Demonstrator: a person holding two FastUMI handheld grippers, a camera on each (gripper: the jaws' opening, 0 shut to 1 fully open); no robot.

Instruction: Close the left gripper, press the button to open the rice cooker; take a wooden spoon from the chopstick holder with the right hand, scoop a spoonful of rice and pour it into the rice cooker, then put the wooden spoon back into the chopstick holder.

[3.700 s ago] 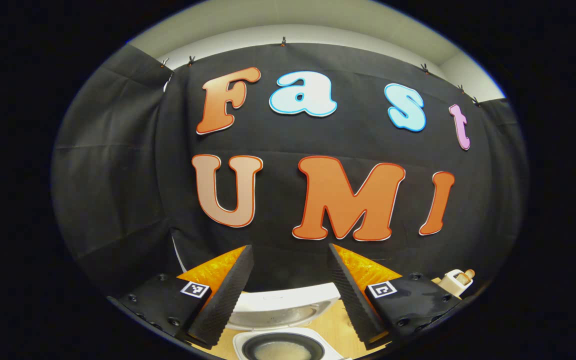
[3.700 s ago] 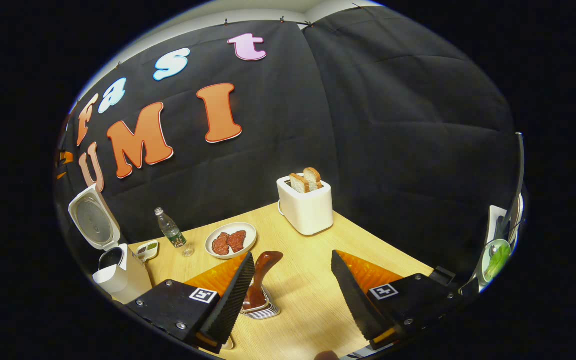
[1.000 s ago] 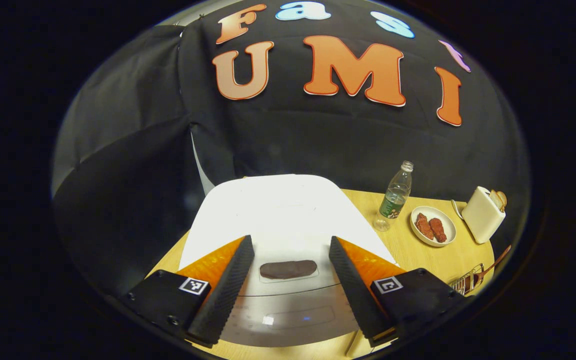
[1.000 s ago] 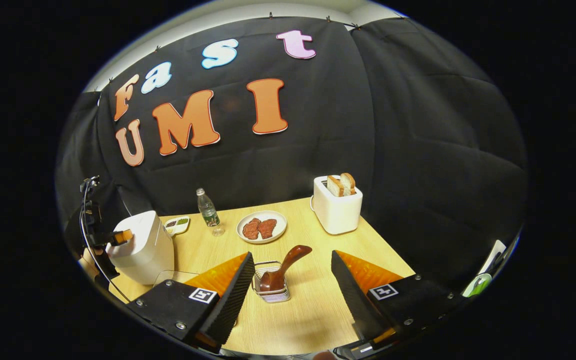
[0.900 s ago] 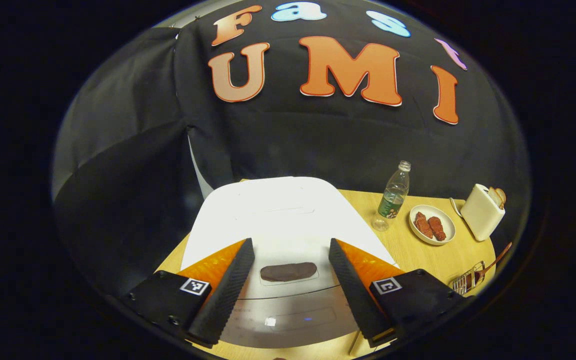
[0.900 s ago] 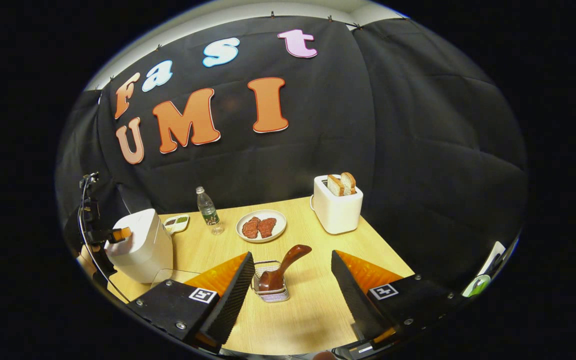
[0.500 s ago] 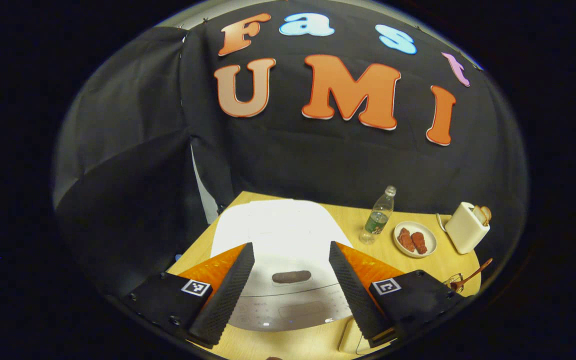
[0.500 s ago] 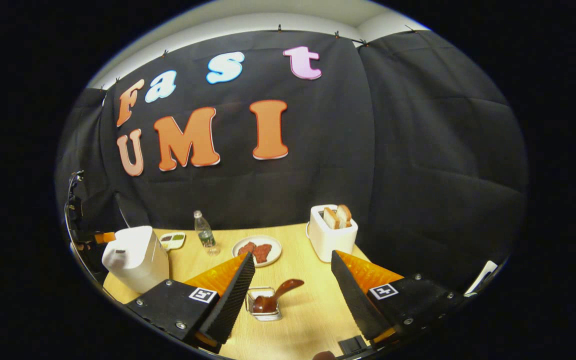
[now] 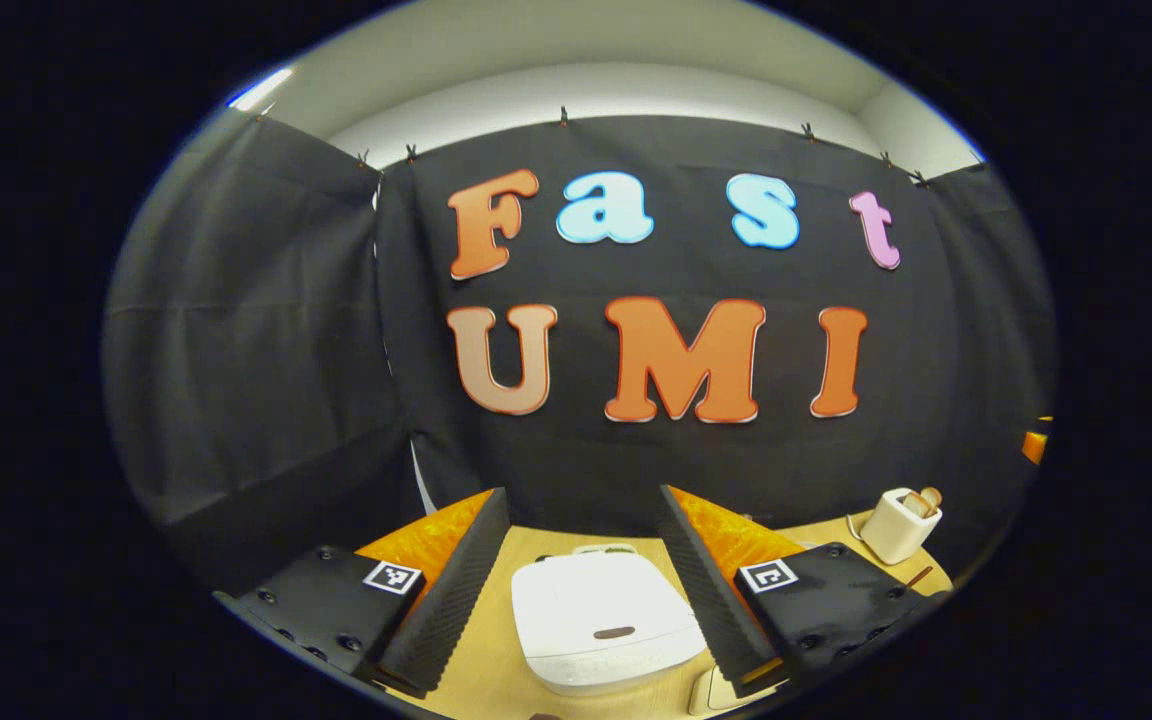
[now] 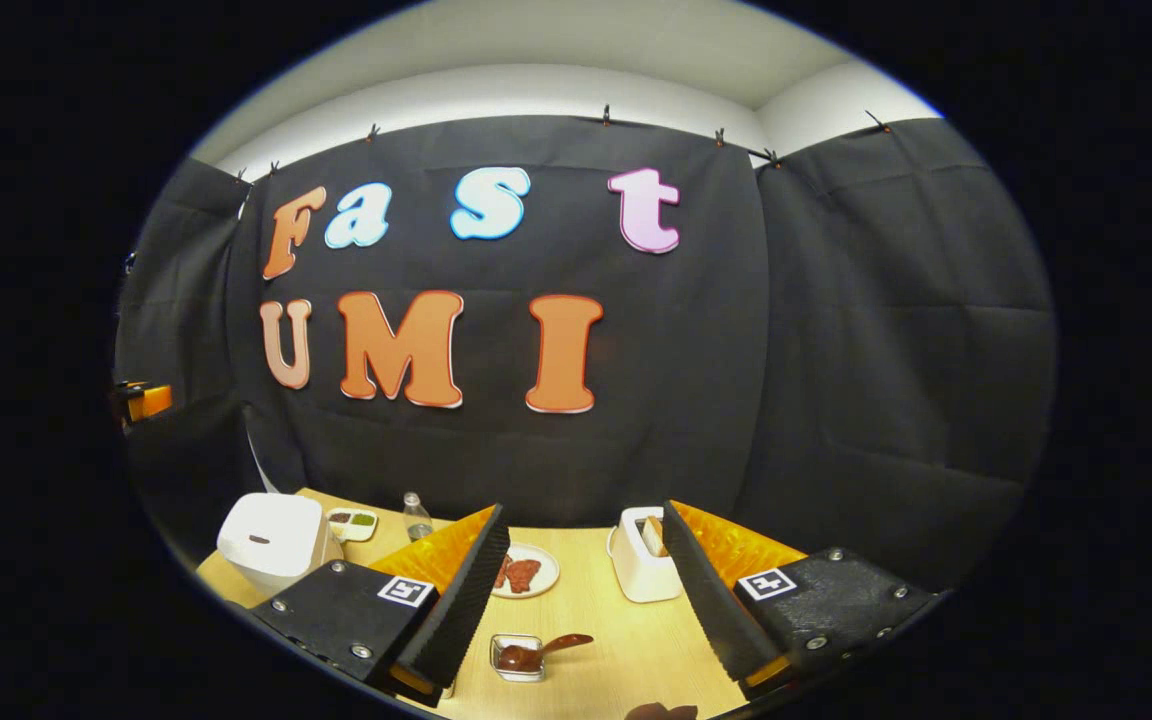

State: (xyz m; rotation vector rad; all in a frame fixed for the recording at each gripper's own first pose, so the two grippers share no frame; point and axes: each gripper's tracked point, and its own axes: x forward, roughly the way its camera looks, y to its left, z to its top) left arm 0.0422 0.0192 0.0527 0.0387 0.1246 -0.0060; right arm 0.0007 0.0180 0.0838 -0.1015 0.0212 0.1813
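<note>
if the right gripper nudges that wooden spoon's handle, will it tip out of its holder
Probably not easily: the wooden spoon leans low, bowl down in the holder. It looks rigid, so it should pivot rather than bend. The small holder may slide on the smooth table.

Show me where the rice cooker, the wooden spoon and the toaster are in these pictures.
rice cooker [image 9: 601,610], left gripper view, on its closed white lid.
wooden spoon [image 10: 551,644], right gripper view, on its handle.
toaster [image 10: 636,575], right gripper view, on its white side.

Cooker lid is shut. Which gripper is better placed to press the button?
Left. The rice cooker sits centred between the left gripper's open fingers, its button facing it. For the right gripper it lies far aside; the wooden spoon is ahead.
</note>
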